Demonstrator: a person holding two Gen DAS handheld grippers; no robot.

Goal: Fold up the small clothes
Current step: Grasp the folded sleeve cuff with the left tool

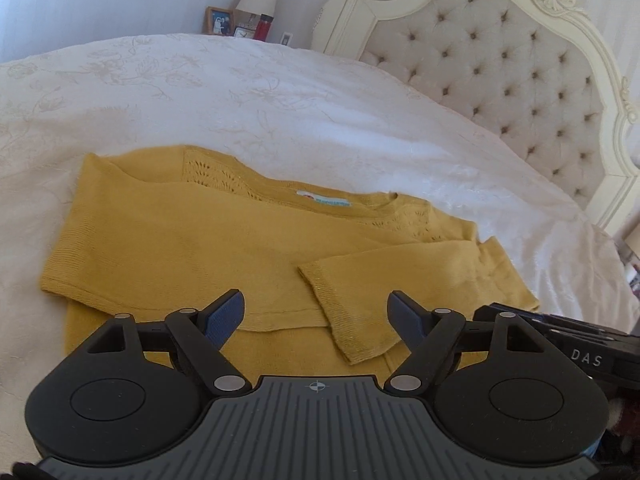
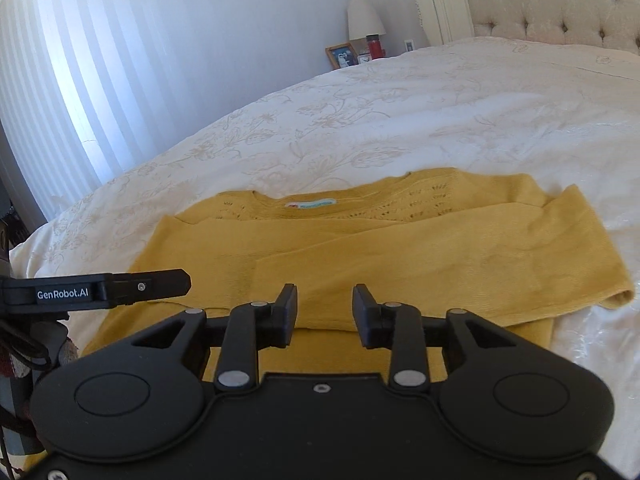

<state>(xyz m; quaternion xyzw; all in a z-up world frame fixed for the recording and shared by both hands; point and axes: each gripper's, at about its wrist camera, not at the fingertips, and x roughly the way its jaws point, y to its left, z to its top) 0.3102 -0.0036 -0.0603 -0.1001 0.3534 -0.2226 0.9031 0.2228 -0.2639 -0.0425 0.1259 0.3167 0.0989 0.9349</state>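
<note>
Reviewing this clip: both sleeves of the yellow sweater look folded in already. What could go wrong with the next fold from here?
1. The right sleeve lies loose and slanted across the yellow sweater; lifting the hem could slide it out.
2. Both the left gripper and right gripper are open and empty near the hem; a shallow pinch may catch only one knit layer.
3. The bedspread is soft, so fingers may grab it too.
</note>
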